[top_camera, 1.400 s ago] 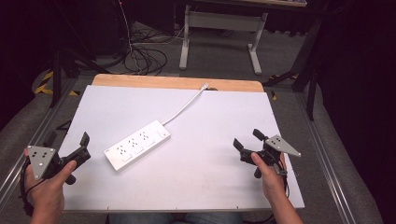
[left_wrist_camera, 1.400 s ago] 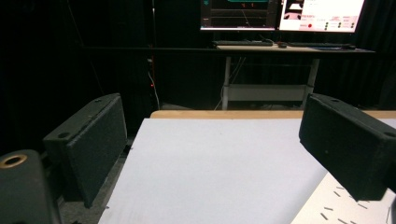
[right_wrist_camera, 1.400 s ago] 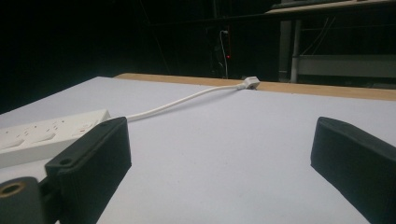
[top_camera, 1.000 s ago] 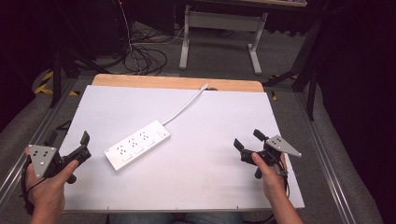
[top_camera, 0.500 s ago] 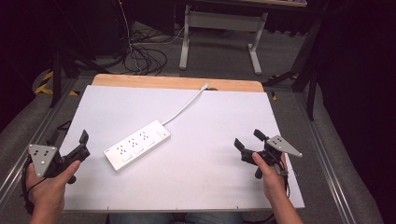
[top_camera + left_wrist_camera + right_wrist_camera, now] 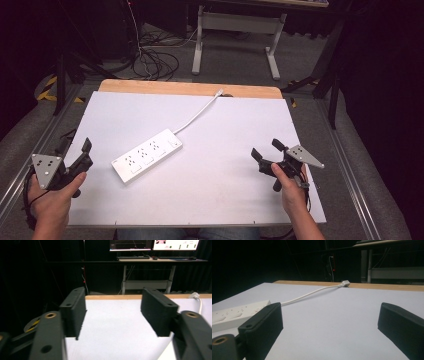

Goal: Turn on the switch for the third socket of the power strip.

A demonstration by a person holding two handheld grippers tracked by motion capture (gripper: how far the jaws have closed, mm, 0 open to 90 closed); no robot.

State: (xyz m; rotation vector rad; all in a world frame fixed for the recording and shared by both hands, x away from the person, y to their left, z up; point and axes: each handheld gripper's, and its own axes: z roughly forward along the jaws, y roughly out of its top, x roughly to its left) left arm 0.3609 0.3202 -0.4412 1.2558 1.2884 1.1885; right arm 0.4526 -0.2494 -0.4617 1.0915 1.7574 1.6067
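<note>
A white power strip [image 6: 146, 156] lies at a slant on the white table top [image 6: 225, 200], left of centre. Its white cable [image 6: 197, 114] runs up to the far wooden edge. My left gripper [image 6: 76, 145] is held at the table's left edge, open and holding nothing, a short way left of the strip. My right gripper [image 6: 266, 149] is near the right front, open and holding nothing. In the left gripper view the left gripper [image 6: 116, 315] has its jaws wide apart over bare table. In the right gripper view the right gripper [image 6: 332, 325] faces the power strip [image 6: 234, 315] and the cable [image 6: 312, 293].
A wooden strip [image 6: 190, 89] borders the table's far edge. Beyond it are a grey desk frame [image 6: 235, 30] and loose cables on the floor [image 6: 155, 60]. Metal rails [image 6: 350, 170] run along both sides. Monitors [image 6: 152, 244] glow behind a desk.
My left gripper has drifted slightly to the left along the table's edge. The right gripper and the power strip have stayed where they were.
</note>
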